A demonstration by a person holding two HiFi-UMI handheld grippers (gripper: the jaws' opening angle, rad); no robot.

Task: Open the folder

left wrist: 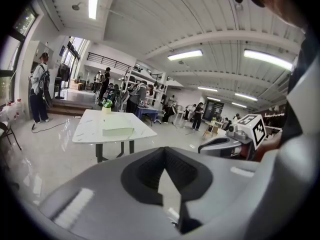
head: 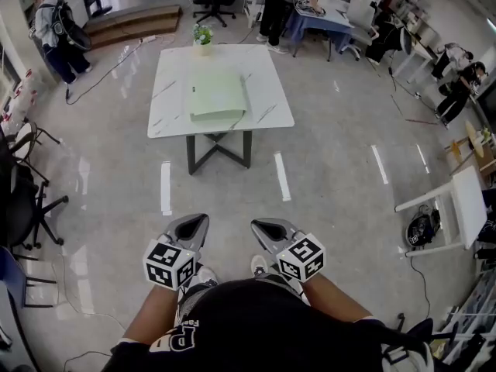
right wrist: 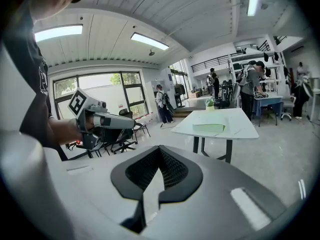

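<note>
A pale green folder (head: 217,95) lies shut on a white marble table (head: 174,91) several steps ahead of me. It also shows in the left gripper view as the folder (left wrist: 117,131) and in the right gripper view as the folder (right wrist: 209,128). My left gripper (head: 198,221) and right gripper (head: 260,225) are held side by side close to my body, far short of the table. Both point forward and slightly down. Each one's jaws are shut with nothing between them, as seen on the left gripper (left wrist: 169,184) and the right gripper (right wrist: 149,186).
A small potted plant (head: 202,36) stands at the table's far edge. Black chairs (head: 23,200) line the left side. A white side table (head: 465,204) and a helmet (head: 421,229) are at the right. People stand beyond the table. White tape marks (head: 165,187) are on the floor.
</note>
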